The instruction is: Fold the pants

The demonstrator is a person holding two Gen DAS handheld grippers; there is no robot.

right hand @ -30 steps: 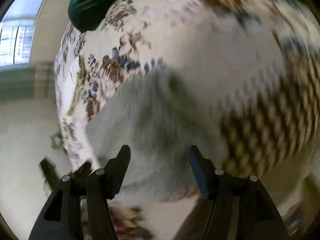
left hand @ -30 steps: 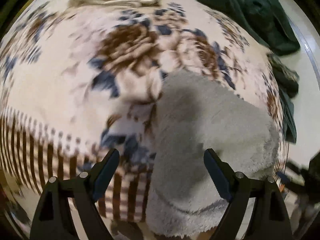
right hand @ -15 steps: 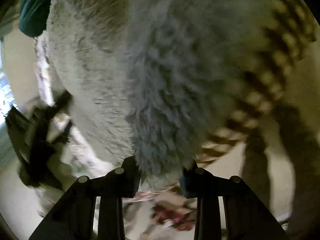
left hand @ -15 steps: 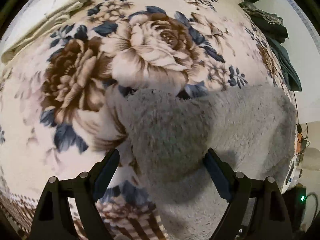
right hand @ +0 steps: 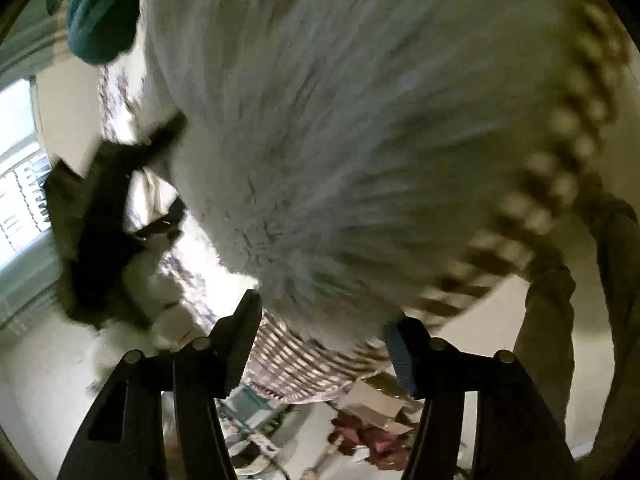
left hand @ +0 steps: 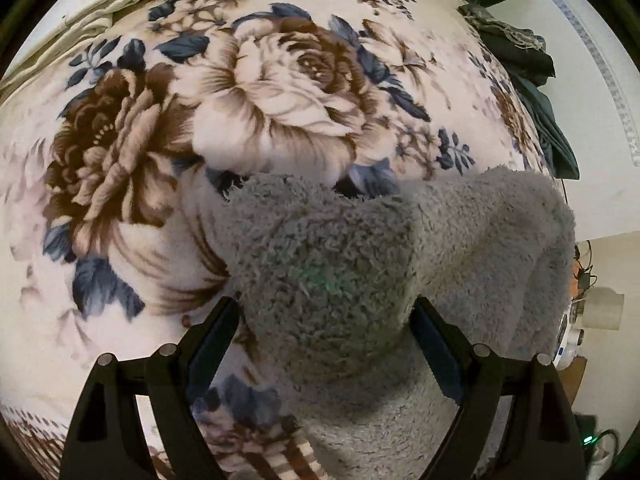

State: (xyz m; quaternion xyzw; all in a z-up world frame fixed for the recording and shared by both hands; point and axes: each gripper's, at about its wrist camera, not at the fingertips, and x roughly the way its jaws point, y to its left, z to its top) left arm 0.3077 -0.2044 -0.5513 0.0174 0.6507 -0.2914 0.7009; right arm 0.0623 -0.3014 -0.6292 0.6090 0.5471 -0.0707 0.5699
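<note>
The grey fleece pants [left hand: 400, 264] lie bunched on a floral blanket [left hand: 200, 120]. My left gripper [left hand: 324, 332] is open, and a raised fold of the grey fleece sits between its fingers. In the right wrist view the pants [right hand: 340, 140] fill most of the picture, blurred by motion. My right gripper [right hand: 320, 332] is open at the pants' lower edge, with fleece just above its fingers. The other gripper [right hand: 120, 208] shows dark at the left of that view.
Dark green clothes [left hand: 532, 64] lie at the blanket's far right edge. A folded cream cloth [left hand: 92, 16] lies at the far left. The blanket's brown striped border [right hand: 540, 208] hangs over the bed edge. Floor clutter [right hand: 360, 432] lies below.
My right gripper was closed on the fleece edge half a second ago and now stands open. My left gripper has moved closer over the fold and stayed open.
</note>
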